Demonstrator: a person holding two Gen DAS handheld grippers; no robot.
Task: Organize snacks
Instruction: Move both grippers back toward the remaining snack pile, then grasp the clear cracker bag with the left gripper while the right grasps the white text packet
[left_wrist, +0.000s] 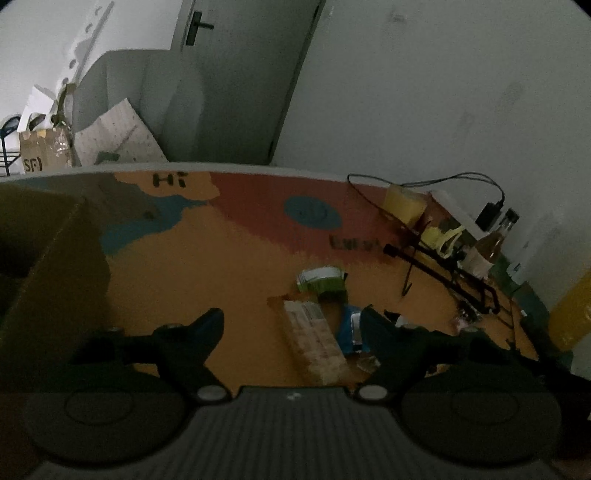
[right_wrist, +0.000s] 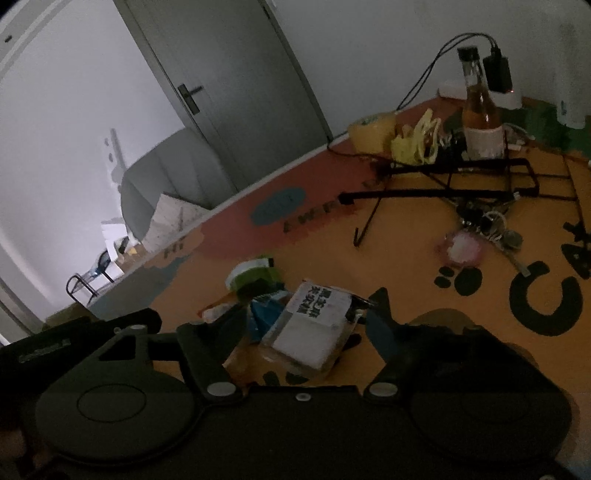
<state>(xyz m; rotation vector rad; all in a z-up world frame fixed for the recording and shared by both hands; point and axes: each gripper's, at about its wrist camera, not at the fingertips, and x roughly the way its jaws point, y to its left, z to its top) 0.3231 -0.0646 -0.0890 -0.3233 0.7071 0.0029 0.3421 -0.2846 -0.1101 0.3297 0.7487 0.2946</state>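
A small heap of snacks lies on the orange table mat (left_wrist: 207, 266). In the left wrist view, a long tan wrapped bar (left_wrist: 314, 339) lies between the fingers of my left gripper (left_wrist: 293, 321), close to the right finger, and the pads do not touch it. A blue packet (left_wrist: 349, 328) and a green-and-white packet (left_wrist: 321, 280) lie just beyond. In the right wrist view, my right gripper (right_wrist: 310, 308) straddles a clear packet with a white label (right_wrist: 314, 325) with a gap on both sides. The blue packet (right_wrist: 266, 314) and green packet (right_wrist: 255, 275) sit to its left.
A brown cardboard box (left_wrist: 48, 258) stands at the left of the table. At the back right are a black wire rack (right_wrist: 461, 184), a glass bottle (right_wrist: 480, 110), a yellow tape roll (right_wrist: 369, 133), keys (right_wrist: 491, 225) and a plugged-in charger (right_wrist: 498, 74). The room is dim.
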